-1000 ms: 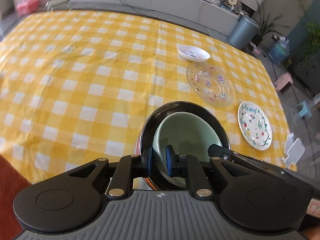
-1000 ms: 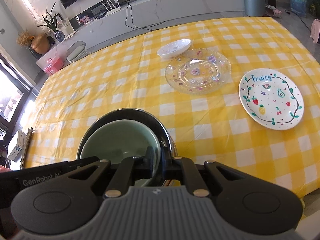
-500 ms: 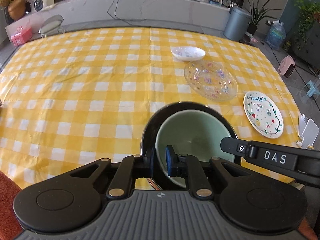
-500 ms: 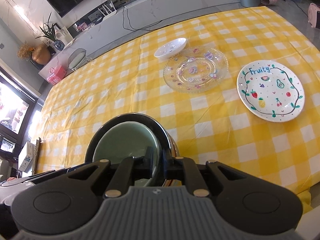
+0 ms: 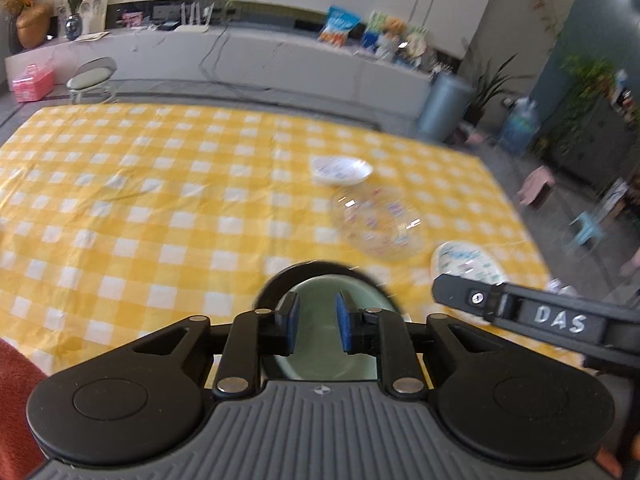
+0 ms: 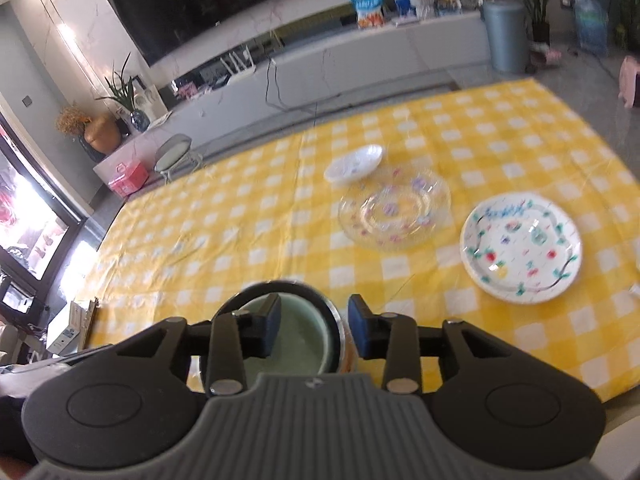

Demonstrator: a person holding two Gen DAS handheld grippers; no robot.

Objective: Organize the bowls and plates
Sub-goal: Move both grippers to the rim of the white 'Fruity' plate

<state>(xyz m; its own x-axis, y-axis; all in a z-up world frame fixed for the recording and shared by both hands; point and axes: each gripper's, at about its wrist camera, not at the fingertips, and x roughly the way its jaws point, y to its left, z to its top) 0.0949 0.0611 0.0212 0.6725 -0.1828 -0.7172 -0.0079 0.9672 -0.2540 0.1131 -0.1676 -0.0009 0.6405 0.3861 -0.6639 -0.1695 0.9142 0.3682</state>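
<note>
A pale green bowl [image 5: 318,320] sits inside a black bowl [image 5: 280,280] at the near table edge; both show in the right wrist view, green bowl [image 6: 296,340], black bowl [image 6: 256,294]. My left gripper [image 5: 318,326] is open above the green bowl. My right gripper [image 6: 314,328] is open, its jaws either side of the stack's right rim. A clear flowered plate [image 6: 394,214], a small white dish [image 6: 354,162] and a white "Fruity" plate [image 6: 520,248] lie further right.
The yellow checked tablecloth [image 5: 140,208] covers the table. The right gripper's body [image 5: 540,316] crosses the lower right of the left wrist view. A stool [image 6: 176,152] and a grey bin [image 6: 504,36] stand beyond the table.
Both grippers have opened and let go of the stacked bowls' rims. Both have pulled back and tilted up, so more of the room shows.
</note>
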